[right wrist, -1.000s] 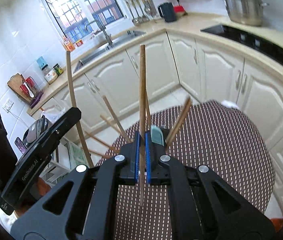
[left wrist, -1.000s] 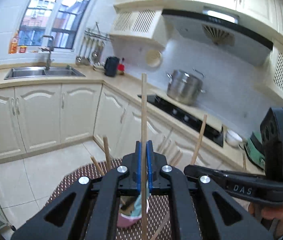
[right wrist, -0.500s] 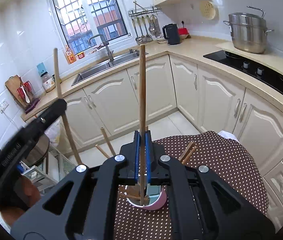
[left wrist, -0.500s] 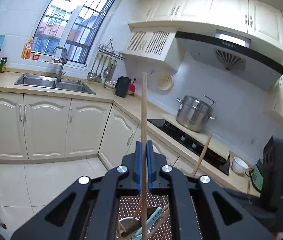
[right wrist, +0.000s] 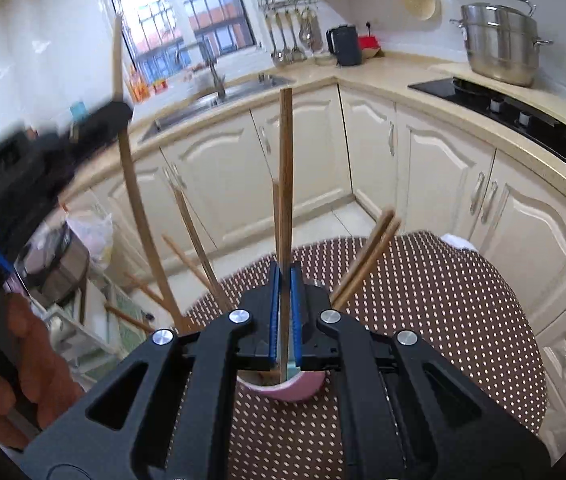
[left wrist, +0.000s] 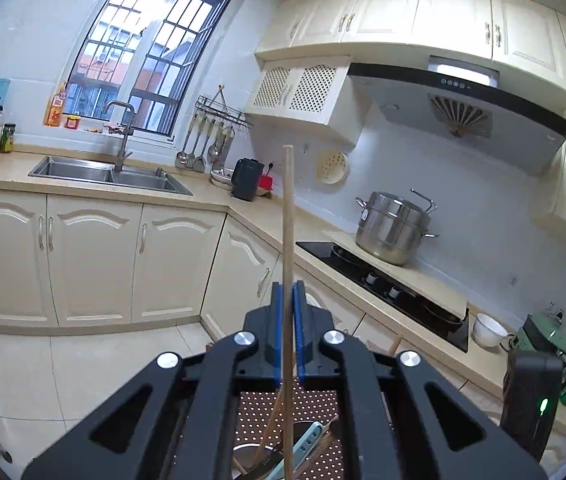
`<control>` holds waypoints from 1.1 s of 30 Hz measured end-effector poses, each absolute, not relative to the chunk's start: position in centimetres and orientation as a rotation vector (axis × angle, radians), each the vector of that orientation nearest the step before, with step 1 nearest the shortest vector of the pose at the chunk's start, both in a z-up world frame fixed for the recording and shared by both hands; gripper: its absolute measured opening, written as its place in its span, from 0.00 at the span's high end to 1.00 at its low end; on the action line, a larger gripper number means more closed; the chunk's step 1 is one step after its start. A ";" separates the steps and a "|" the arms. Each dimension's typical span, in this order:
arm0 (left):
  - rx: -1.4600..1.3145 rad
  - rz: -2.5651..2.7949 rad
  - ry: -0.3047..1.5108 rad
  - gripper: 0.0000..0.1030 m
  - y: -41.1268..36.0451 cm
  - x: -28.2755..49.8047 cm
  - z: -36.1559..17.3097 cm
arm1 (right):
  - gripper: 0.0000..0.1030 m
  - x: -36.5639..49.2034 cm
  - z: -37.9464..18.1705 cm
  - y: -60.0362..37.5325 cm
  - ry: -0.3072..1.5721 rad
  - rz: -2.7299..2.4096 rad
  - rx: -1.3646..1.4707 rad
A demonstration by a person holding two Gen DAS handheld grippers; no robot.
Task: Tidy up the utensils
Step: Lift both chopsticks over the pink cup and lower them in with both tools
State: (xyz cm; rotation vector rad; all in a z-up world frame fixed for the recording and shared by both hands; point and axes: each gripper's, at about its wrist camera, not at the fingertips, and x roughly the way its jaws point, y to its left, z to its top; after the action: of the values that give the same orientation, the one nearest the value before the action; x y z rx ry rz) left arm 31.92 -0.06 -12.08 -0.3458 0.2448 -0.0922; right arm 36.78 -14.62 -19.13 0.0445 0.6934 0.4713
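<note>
My left gripper [left wrist: 288, 300] is shut on a light wooden chopstick [left wrist: 288, 216] held upright; its lower end hangs over a cup [left wrist: 249, 454] of utensils on the dotted table [left wrist: 267, 412]. My right gripper [right wrist: 284, 280] is shut on a darker wooden chopstick [right wrist: 285, 160], also upright, just above the pink cup [right wrist: 291, 390]. Several chopsticks [right wrist: 367, 258] lean out of that cup. The left gripper [right wrist: 95, 120] with its chopstick shows blurred at the left of the right wrist view. The right gripper's body [left wrist: 531, 392] shows at the lower right of the left wrist view.
A brown dotted round table [right wrist: 423, 300] holds the cup. Cream cabinets [left wrist: 95, 264], a sink [left wrist: 107, 172], a hob [left wrist: 383, 284] with a steel pot [left wrist: 393, 228] and a kettle [left wrist: 247, 180] line the walls. A rack with a cooker [right wrist: 59, 264] stands left of the table.
The left gripper has tilted upward with its chopstick, so the cup sits lower in its view. The right gripper has moved closer over the pink cup, chopstick still held.
</note>
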 end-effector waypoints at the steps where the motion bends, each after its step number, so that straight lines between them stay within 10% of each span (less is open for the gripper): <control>1: -0.342 -0.091 0.244 0.95 -0.3 32.0 -12.2 | 0.95 36.7 -19.6 -14.5 0.703 0.476 0.043; 33: -0.244 -0.011 0.254 0.95 -2.8 33.1 -16.4 | 0.94 35.9 -22.3 -16.3 0.756 0.564 0.099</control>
State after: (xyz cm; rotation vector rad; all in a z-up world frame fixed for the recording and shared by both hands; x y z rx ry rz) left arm 33.14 -2.82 -16.45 -0.2443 0.2545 -0.0106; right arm 35.91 -16.33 -22.28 0.0995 0.7563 0.5635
